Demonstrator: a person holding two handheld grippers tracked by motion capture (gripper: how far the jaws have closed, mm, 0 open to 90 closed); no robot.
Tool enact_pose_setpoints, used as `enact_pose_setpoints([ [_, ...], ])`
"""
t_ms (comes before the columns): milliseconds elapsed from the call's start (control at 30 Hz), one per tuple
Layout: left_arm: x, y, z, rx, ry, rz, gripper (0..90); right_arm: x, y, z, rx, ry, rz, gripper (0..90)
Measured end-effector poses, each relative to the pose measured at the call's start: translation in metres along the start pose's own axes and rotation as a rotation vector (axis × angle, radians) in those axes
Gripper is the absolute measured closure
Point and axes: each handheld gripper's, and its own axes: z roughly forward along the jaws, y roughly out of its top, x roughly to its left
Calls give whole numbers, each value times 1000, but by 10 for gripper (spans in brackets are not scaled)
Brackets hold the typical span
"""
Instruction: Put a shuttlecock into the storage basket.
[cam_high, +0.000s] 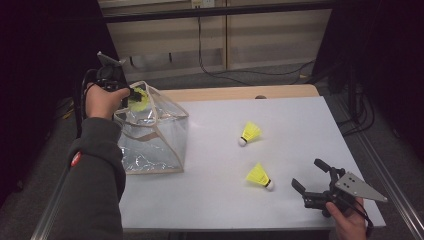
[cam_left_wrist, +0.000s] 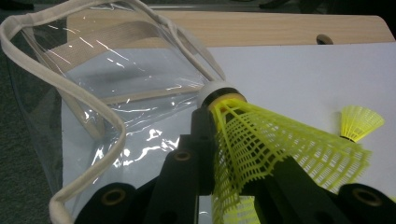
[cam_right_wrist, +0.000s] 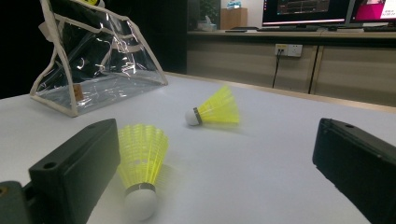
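White table (cam_high: 300, 130) with a wooden far edge, clear bag (cam_high: 155, 142), two yellow shuttlecocks (cam_high: 249, 133) (cam_high: 260, 177) lying on it

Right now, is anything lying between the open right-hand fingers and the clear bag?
Yes. In the high view, two yellow shuttlecocks lie on the white table between the right gripper and the clear bag.

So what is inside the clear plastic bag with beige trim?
Through the clear plastic bag with beige trim only its bare floor shows. The yellow mesh shuttlecock in the left gripper hangs above its mouth. Glare hides some corners.

Office or lab: monitors (cam_right_wrist: 306, 11), wall socket (cam_right_wrist: 288, 50), cabinets (cam_right_wrist: 243, 58)
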Motion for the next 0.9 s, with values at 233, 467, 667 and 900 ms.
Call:
enact_pose_setpoints([
  [233,3,-1,3,4,9,-8,823,0,0,0,1,0,-1,5],
  [467,8,-4,9,4,25,-26,823,0,0,0,-1,1,2,5],
  [667,11,-5,12,19,33,-24,822,0,0,0,-1,-1,-1,5],
  [900,12,-5,16,14,48,-28,821,0,0,0,-3,-1,-1,5],
])
